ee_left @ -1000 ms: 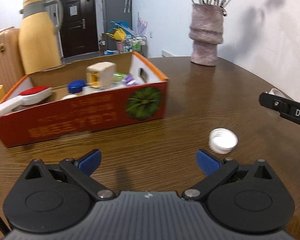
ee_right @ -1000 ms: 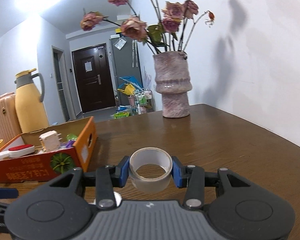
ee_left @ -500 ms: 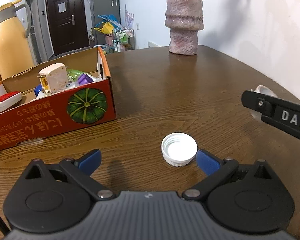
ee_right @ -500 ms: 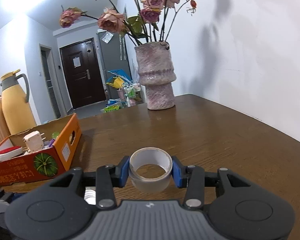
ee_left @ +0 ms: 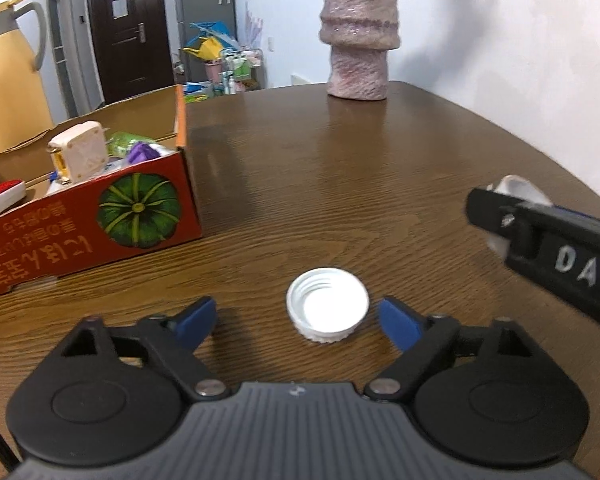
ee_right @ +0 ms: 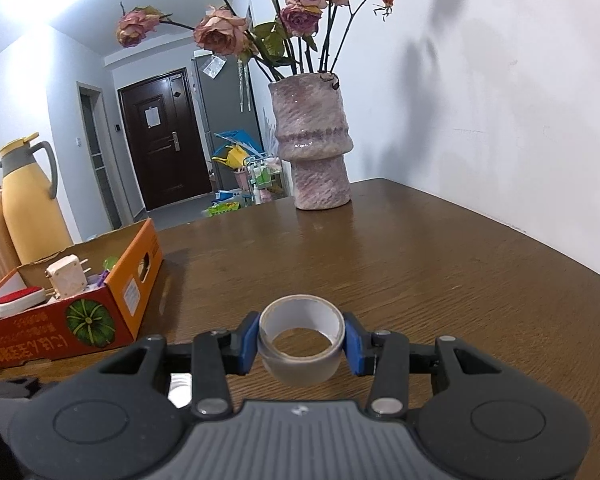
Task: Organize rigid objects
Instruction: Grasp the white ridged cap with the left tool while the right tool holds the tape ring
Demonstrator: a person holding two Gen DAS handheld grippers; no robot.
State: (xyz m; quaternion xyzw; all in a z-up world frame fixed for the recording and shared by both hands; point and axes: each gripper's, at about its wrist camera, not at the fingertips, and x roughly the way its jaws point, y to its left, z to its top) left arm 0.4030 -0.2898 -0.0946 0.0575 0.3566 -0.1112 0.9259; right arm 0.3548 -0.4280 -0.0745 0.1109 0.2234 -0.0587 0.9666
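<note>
Cap (ee_left: pixel 327 304) between closing left hand-held gripper (ee_left: pixel 300 316) pads, untouched; right hand-held gripper (ee_right: pixel 300 340) clamps tape roll (ee_right: pixel 300 344); box (ee_left: pixel 92 220) nearby.

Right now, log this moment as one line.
left gripper: closing around white bottle cap, pads not touching | right gripper: holding tape roll | cardboard box: part-filled

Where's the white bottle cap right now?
In the left wrist view, the white bottle cap lies open side up on the wooden table, between the closing left gripper's fingers, untouched.
</note>
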